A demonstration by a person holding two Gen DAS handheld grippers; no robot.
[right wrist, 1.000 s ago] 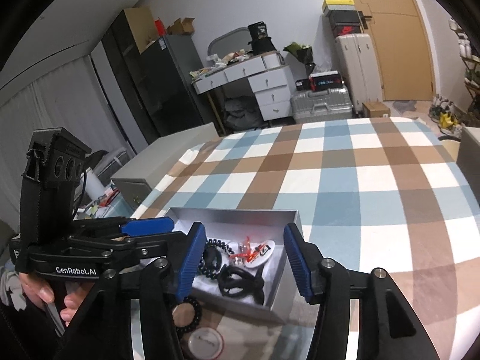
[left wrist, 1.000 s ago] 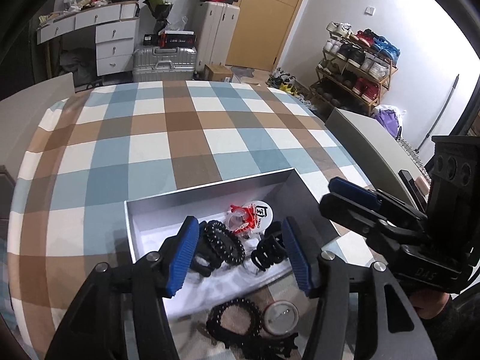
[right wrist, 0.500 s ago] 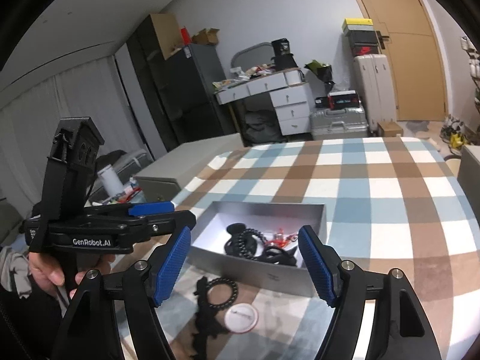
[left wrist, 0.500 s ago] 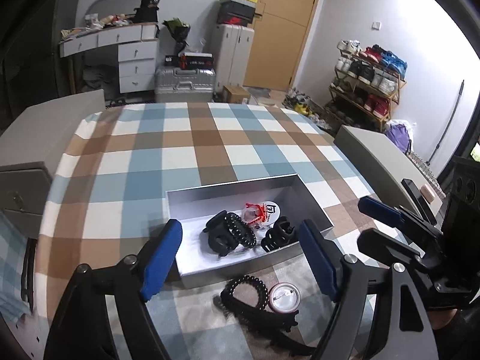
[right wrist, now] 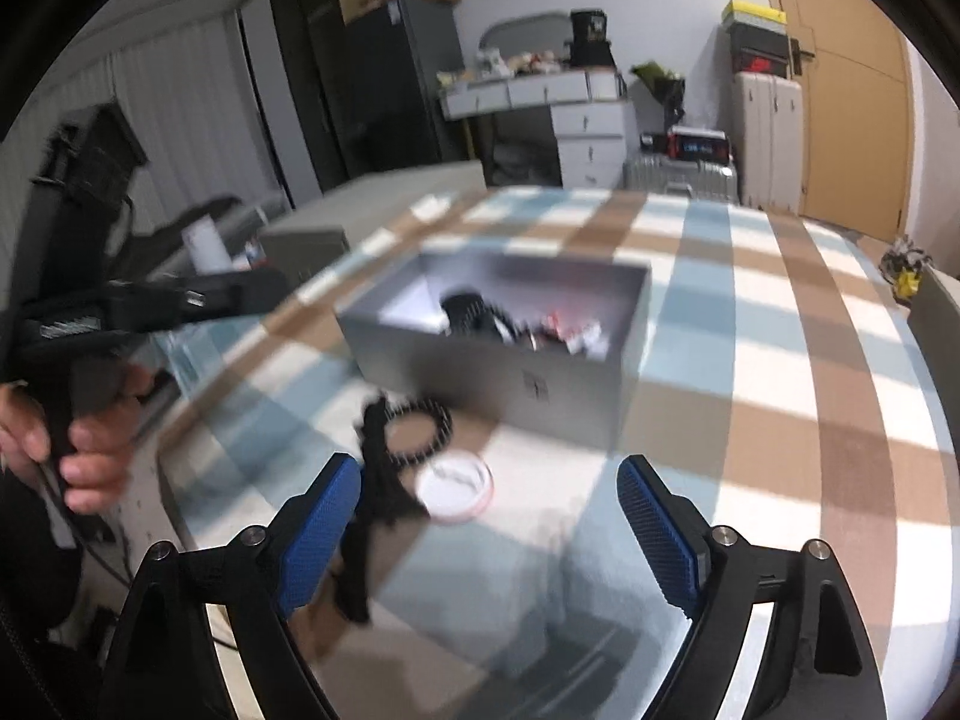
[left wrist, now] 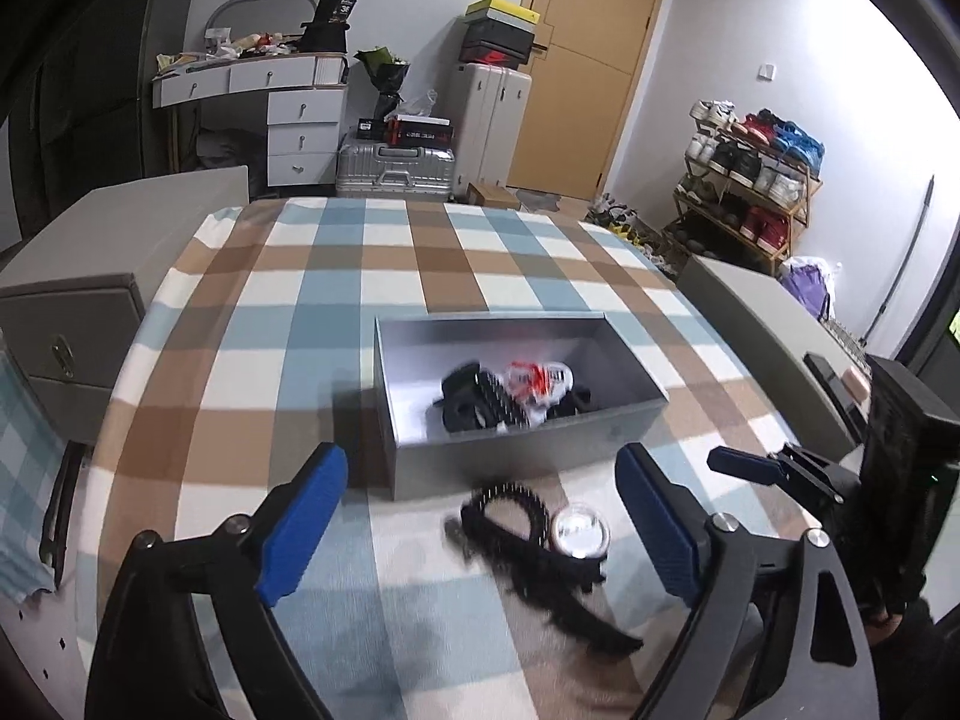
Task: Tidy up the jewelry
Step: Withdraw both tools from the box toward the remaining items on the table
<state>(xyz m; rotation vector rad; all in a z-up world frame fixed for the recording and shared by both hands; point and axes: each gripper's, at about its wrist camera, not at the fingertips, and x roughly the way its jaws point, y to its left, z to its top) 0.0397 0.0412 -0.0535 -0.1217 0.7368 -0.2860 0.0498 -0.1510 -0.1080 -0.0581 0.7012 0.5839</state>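
A grey open box [left wrist: 528, 450] [right wrist: 510, 378] sits on the checked tablecloth. Inside lie black hair claws, a black beaded bracelet [left wrist: 498, 399] and a red-and-white piece [left wrist: 534, 381]. In front of the box, on the cloth, rest another black beaded bracelet [left wrist: 510, 510] [right wrist: 420, 429], a round badge [left wrist: 580, 533] [right wrist: 456, 489] and a long black hair clip [left wrist: 570, 600] [right wrist: 372, 516]. My left gripper [left wrist: 480, 528] hovers over these loose pieces, its jaws opening, nothing between them. My right gripper [right wrist: 489, 531] hangs near the badge, jaws also opening and empty; it shows at the right of the left wrist view [left wrist: 780, 468].
The checked table [left wrist: 360, 276] reaches far behind the box. Grey cabinets [left wrist: 78, 324] [left wrist: 762, 312] flank it left and right. A white dresser, suitcases, a wooden door and a shoe rack stand at the back. A hand [right wrist: 90, 456] grips the left gripper's handle.
Both grippers have drawn back from the box toward the near edge and spread their jaws wider. The loose bracelet, badge and clip now lie between the fingers in view.
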